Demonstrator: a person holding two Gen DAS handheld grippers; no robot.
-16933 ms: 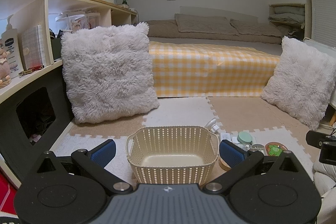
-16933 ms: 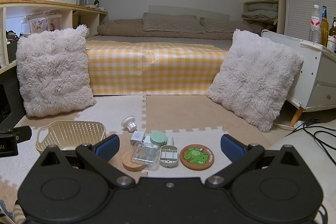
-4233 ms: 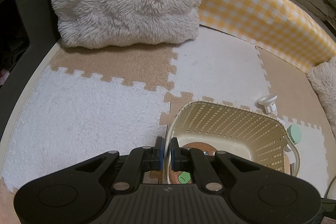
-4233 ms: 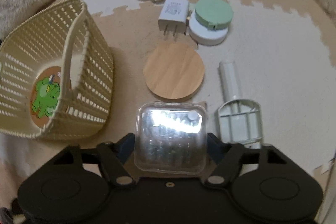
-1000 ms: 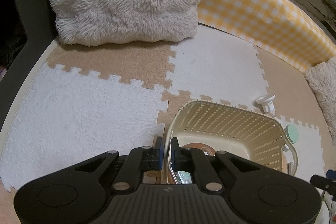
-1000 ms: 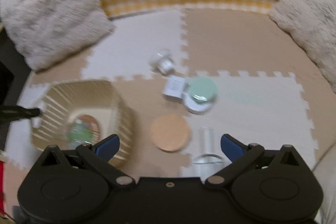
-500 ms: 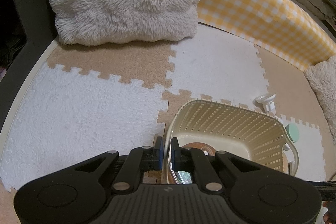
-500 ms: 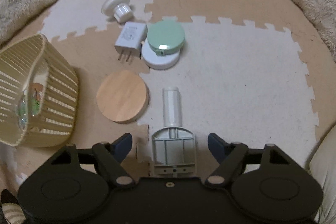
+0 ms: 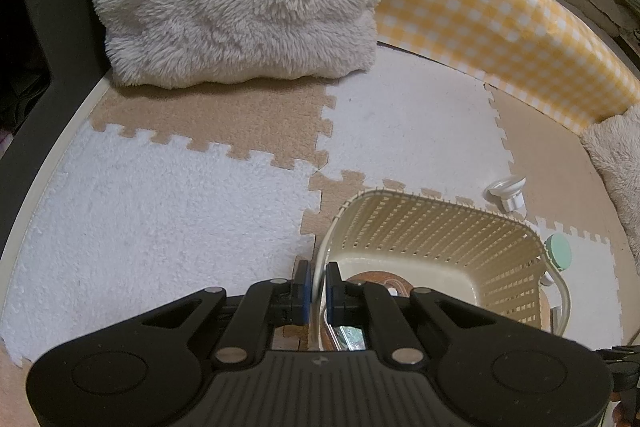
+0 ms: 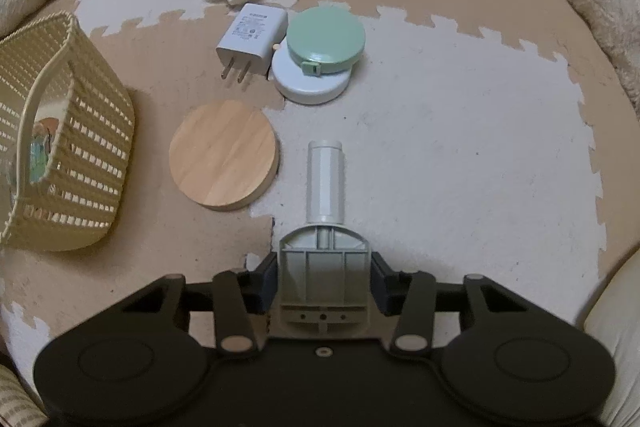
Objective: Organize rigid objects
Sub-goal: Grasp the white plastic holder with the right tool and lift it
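Left tool (image 9: pixel 316 285) clamping the cream basket (image 9: pixel 432 227) rim on the floor mat (image 10: pixel 460 147), right tool (image 10: pixel 324 285) closing in, pads touching the grey plastic holder (image 10: pixel 324 267) beside the wooden disc (image 10: pixel 224 155)

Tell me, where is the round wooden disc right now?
In the right wrist view, the round wooden disc lies flat on the foam mat, between the cream plastic basket at left and the grey-white plastic holder.
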